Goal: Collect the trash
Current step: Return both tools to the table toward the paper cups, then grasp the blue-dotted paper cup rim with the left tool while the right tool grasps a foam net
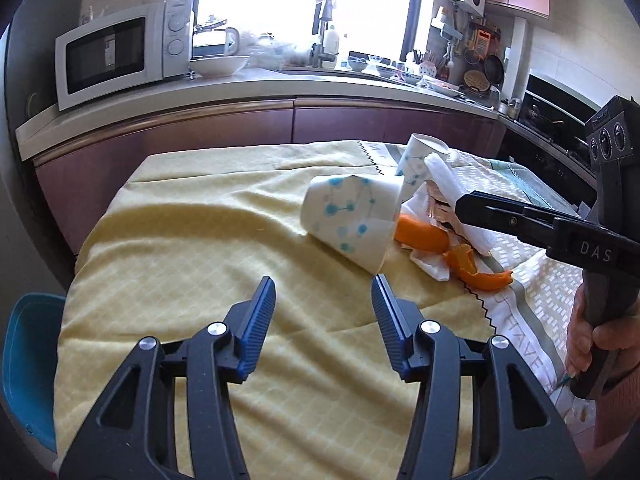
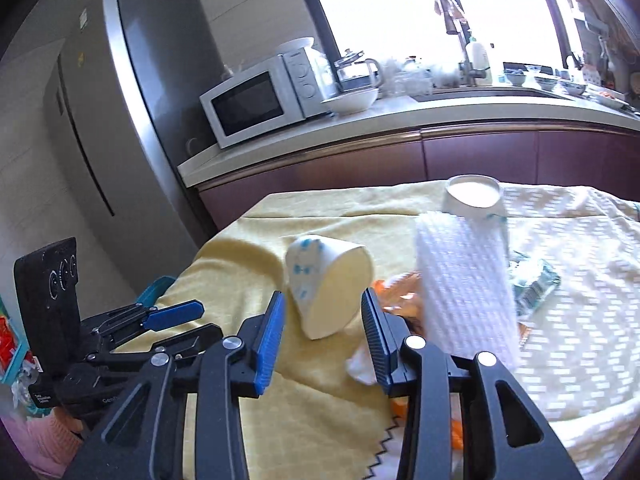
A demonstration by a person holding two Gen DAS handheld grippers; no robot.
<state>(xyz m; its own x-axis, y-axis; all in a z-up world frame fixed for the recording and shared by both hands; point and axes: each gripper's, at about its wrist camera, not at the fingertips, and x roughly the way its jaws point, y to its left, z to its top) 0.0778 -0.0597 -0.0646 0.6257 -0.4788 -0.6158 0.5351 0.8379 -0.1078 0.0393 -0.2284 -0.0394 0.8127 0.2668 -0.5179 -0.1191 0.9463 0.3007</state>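
Observation:
A white paper cup with blue dots (image 1: 352, 220) lies on its side on the yellow tablecloth (image 1: 200, 240); it also shows in the right wrist view (image 2: 328, 284). A second cup (image 1: 420, 156) stands behind it (image 2: 474, 196). Orange peel (image 1: 472, 268), crumpled tissue (image 1: 430, 268) and a white foam net sleeve (image 2: 464, 280) lie beside the cups. My left gripper (image 1: 323, 300) is open and empty, short of the lying cup. My right gripper (image 2: 322, 316) is open, its jaws on either side of the lying cup's mouth; it shows from the side in the left wrist view (image 1: 464, 204).
A green-and-white wrapper (image 2: 536, 284) lies right of the foam sleeve. A blue bin (image 1: 32, 368) stands at the table's left. Behind the table run a counter (image 1: 240, 92) with a microwave (image 1: 116, 52), bowls and a sink. A fridge (image 2: 120, 120) stands at left.

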